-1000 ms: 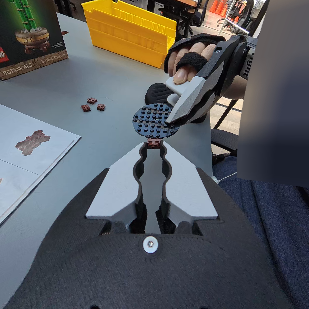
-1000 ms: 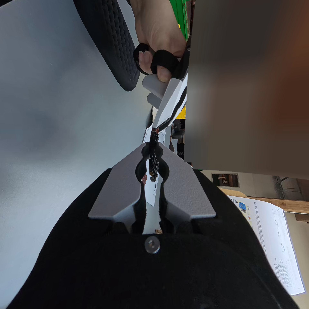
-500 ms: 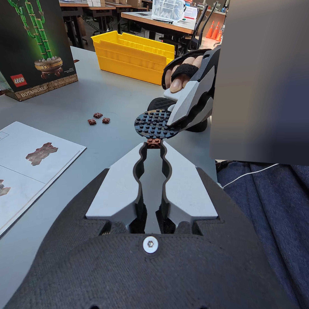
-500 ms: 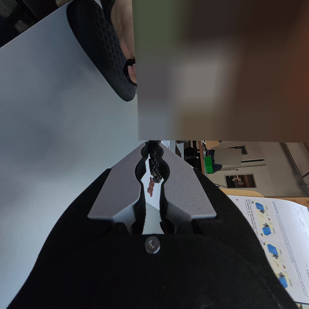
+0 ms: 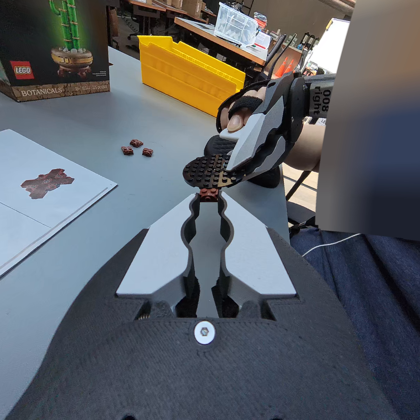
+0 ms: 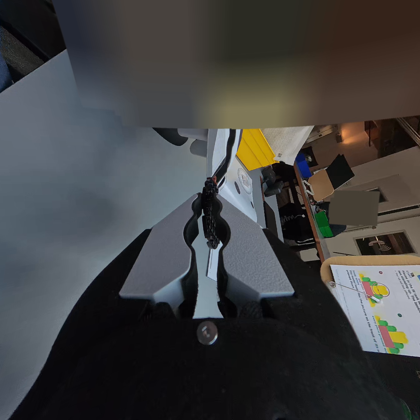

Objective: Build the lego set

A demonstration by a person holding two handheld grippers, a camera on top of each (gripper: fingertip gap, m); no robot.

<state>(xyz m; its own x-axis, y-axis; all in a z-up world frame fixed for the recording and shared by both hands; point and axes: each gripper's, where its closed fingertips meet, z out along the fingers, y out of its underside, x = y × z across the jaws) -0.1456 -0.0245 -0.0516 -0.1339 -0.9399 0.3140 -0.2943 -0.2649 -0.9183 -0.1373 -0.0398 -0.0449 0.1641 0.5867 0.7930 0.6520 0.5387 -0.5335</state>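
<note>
My left gripper [image 5: 208, 197] is shut on a small reddish-brown brick [image 5: 208, 196], held above the grey table. My right gripper [image 6: 209, 198], which also shows in the left wrist view [image 5: 236, 171], is shut on the edge of a black round studded plate [image 5: 210, 171]. The plate also shows edge-on in the right wrist view [image 6: 210, 218]. The brown brick sits at the plate's near rim, just under it, touching or nearly so. Three more small brown bricks [image 5: 136, 148] lie loose on the table to the left.
An open instruction booklet [image 5: 45, 188] lies at the left. The set's box [image 5: 54, 50] stands at the far left and a yellow bin [image 5: 188, 72] at the back. A person's lap in dark blue cloth [image 5: 363, 284] lies beyond the table's right edge. My two grippers' fingertips are within a few centimetres of each other.
Both grippers have kept their hold with brick and plate together. The left view has tilted up, showing more of the room; the right view has swung round towards the room behind.
</note>
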